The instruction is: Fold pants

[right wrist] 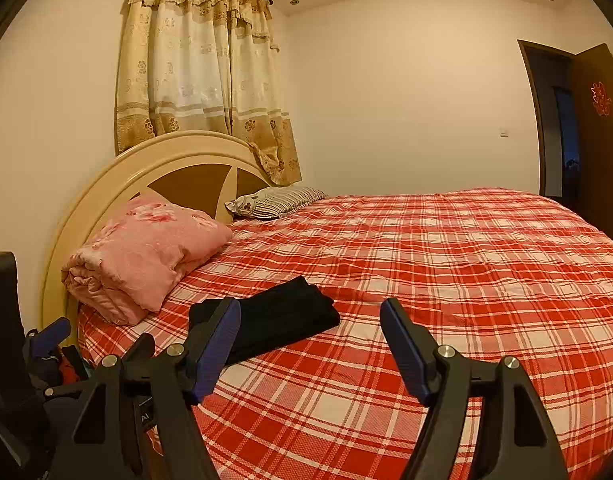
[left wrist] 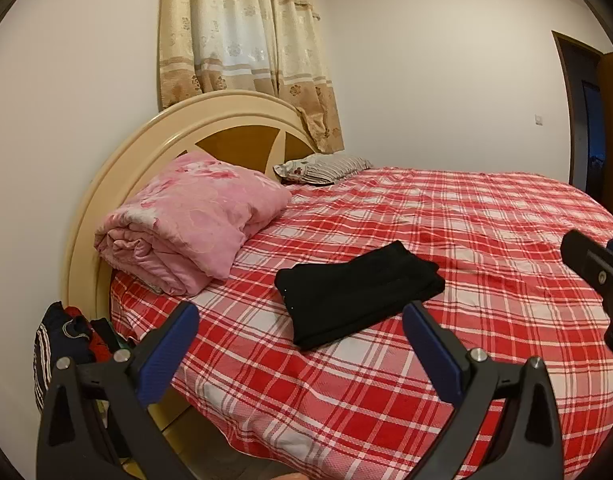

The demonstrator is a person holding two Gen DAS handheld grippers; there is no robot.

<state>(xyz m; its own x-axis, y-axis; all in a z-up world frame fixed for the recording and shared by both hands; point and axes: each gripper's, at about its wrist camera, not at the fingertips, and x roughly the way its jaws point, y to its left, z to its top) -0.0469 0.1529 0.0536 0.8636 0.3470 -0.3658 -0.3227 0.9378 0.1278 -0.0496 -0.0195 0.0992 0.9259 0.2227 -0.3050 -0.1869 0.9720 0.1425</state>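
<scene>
Nearest to me, my left hand-held gripper (left wrist: 300,320) hangs off the near edge of the bed (left wrist: 386,392) with its blue pads spread wide and nothing between them. My right hand-held gripper (right wrist: 310,320) is likewise released and empty, set just in front of the bedspread.

Just beyond the fingertips lie the black pants (left wrist: 358,288), already a compact folded bundle resting flat on the red plaid cover, near the bed's front-left corner and apart from both grippers. I judge the folding is essentially done. In the left wrist view the bundle's long axis runs on a diagonal, from its near-left end toward the far right; the nearer end looks thicker, though which end is waist or hem I cannot tell on such dark cloth.

The risk from here, as I see it: if I reach in again and catch only the top layer, the stack would peel open, or a nudge toward the edge could slide it off.

Farther left sits the folded pink quilt (left wrist: 194,220), then a striped pillow (left wrist: 322,168) by the headboard (left wrist: 146,140).
</scene>
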